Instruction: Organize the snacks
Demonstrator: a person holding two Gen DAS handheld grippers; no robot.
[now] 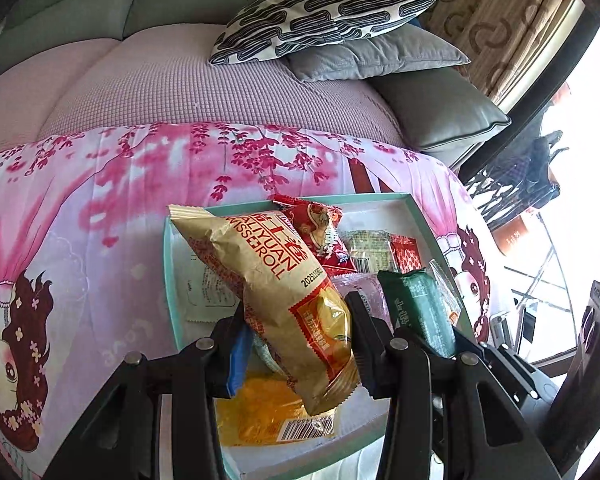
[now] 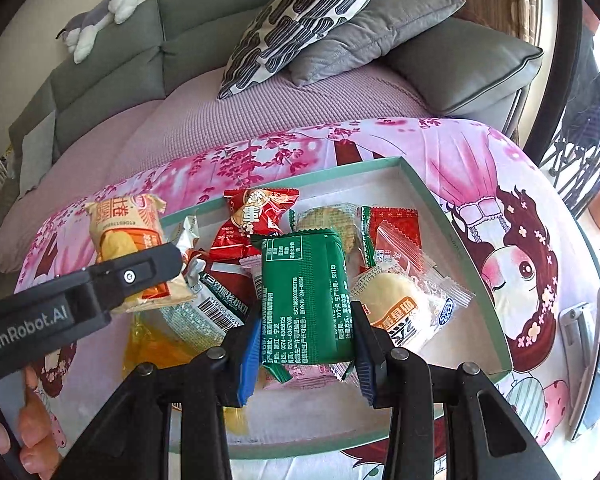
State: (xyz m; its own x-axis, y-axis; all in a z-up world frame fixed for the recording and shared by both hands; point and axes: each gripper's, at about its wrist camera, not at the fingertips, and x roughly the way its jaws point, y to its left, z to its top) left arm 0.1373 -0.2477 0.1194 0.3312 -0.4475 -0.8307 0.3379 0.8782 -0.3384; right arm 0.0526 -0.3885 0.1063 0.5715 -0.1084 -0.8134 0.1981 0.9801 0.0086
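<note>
My left gripper point(image 1: 296, 344) is shut on a tan Swiss roll packet point(image 1: 272, 280) and holds it over the left part of a shallow teal box point(image 1: 416, 208). The same packet point(image 2: 124, 240) and the left gripper point(image 2: 140, 276) show at the left of the right wrist view. My right gripper point(image 2: 306, 354) is shut on a green snack packet point(image 2: 306, 296) above the box point(image 2: 440, 204). The box holds several snacks: a red packet point(image 2: 256, 216), a round biscuit point(image 2: 332, 220), a clear-wrapped yellow cake point(image 2: 400, 300), a yellow packet point(image 1: 260, 408).
The box sits on a pink cartoon-print cloth point(image 1: 100, 208) over a table. A sofa with a lilac cover point(image 2: 260, 112), a patterned pillow point(image 1: 324, 16) and grey cushions point(image 2: 380, 32) stands behind. A phone point(image 2: 596, 360) lies at the right edge. A plush toy point(image 2: 104, 12) rests on the sofa back.
</note>
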